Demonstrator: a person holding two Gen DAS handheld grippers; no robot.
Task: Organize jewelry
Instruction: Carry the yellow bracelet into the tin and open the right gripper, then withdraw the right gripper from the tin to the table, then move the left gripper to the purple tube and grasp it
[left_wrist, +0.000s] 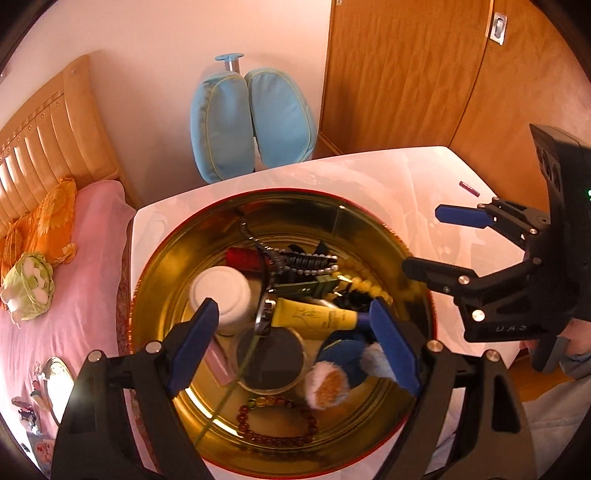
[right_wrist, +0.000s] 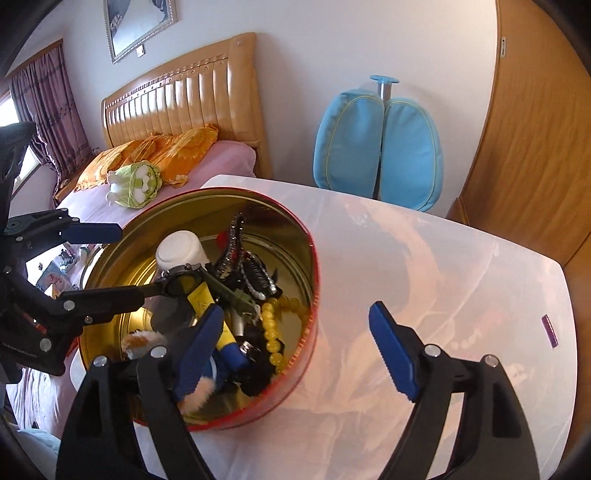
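While both claws hung spread and empty, the left gripper (left_wrist: 295, 332) sat over the round gold-lined red tin (right_wrist: 312, 280) on the glossy white table (right_wrist: 461, 277). Right gripper (right_wrist: 295, 354) straddled the tin's rim. Yellow bead strand (right_wrist: 271, 325) and dark red bead bracelet (left_wrist: 277, 424) lay inside with clutter.

Little could be read. In the left wrist view, the black body of the right tongs (left_wrist: 421, 243) carried faint raised letters, seen reversed, seemingly "UAG" but uncertain. The yellow tube (left_wrist: 314, 318) inside the round tin (left_wrist: 417, 266) bore a line drawing and small print too blurred to read.
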